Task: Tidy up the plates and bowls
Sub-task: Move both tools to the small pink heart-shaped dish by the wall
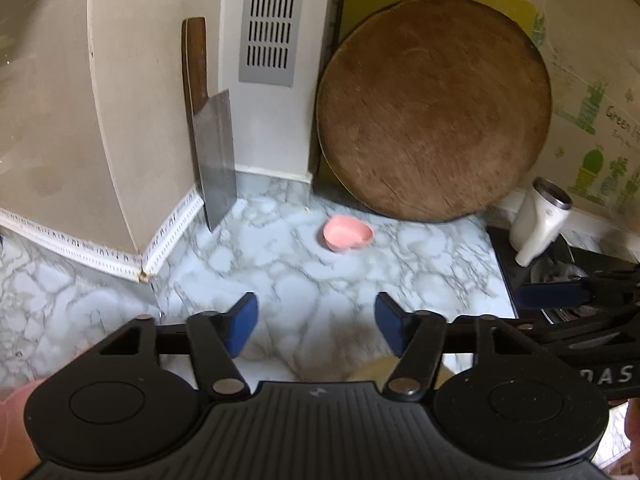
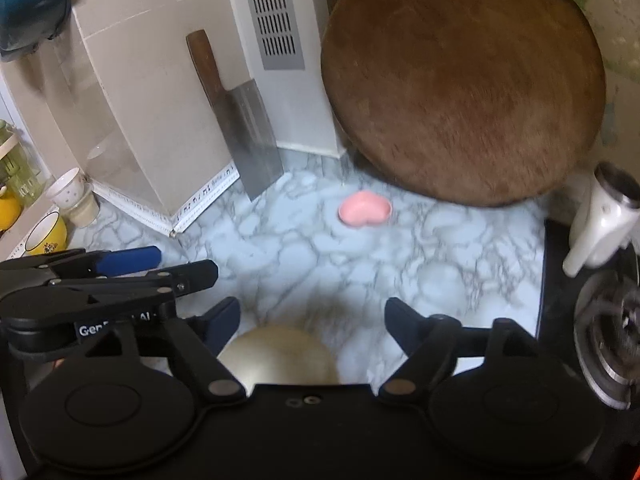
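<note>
A small pink heart-shaped bowl sits on the marble counter in front of a round wooden board; it also shows in the right wrist view. A pale beige round dish lies on the counter just below my right gripper, which is open and empty above it. A sliver of that dish shows in the left wrist view. My left gripper is open and empty, well short of the pink bowl. Each gripper shows at the edge of the other's view.
A cleaver leans on the wall at the left. The round wooden board leans at the back. A white hair dryer rests on a black stove at the right. Cups and a yellow bowl stand far left.
</note>
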A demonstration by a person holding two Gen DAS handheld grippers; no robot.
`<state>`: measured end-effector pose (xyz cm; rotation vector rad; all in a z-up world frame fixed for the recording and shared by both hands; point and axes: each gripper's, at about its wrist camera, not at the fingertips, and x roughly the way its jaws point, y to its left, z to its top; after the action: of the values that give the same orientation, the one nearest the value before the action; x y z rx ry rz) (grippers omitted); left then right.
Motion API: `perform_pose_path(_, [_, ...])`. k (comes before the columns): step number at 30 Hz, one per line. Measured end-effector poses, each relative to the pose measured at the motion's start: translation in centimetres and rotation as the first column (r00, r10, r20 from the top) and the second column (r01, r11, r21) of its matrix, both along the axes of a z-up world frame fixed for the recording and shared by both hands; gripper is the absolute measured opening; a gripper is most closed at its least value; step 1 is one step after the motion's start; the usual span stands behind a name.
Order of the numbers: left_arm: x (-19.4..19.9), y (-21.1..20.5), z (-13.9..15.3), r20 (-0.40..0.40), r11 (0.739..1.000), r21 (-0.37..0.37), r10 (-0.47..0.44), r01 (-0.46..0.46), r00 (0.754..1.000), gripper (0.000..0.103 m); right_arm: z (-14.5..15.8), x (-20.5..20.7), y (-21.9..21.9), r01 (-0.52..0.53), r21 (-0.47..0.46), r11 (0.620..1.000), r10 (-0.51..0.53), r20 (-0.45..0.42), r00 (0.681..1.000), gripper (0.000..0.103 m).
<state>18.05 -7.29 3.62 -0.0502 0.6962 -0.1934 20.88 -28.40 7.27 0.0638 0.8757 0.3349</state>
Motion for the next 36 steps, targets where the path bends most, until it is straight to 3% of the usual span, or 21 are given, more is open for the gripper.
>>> perform_pose_path(4, [2.0, -0.2, 0.0, 0.001, 1.000, -0.011, 0.019, -0.019, 1.000, 0.076, -0.1, 2.6, -0.9, -0.002, 0.014, 1.000, 0.002, -0.002, 1.000, 0.095])
perform_pose_path(13, [8.1, -1.0, -0.9, -0.031, 0.993, -0.003, 0.121, -0.121, 0.992, 0.076, -1.7, 8.9, -1.9, 0.008, -0.008, 1.000, -0.008, -0.010, 1.000, 0.095])
perform_pose_path(23, [14.3, -2.5, -3.5, -0.088, 0.985, 0.054, 0.166, -0.162, 0.982, 0.076, -4.5, 15.1, -1.8, -0.016, -0.044, 0.999, 0.014, -0.046, 0.999, 0.095])
perform_pose_path(36, [20.1, -2.2, -6.8, -0.149, 0.982, 0.073, 0.181, -0.172, 0.972, 0.076, -8.9, 21.2, -1.4, -0.026, -0.079, 0.997, 0.017, -0.114, 0.993, 0.080])
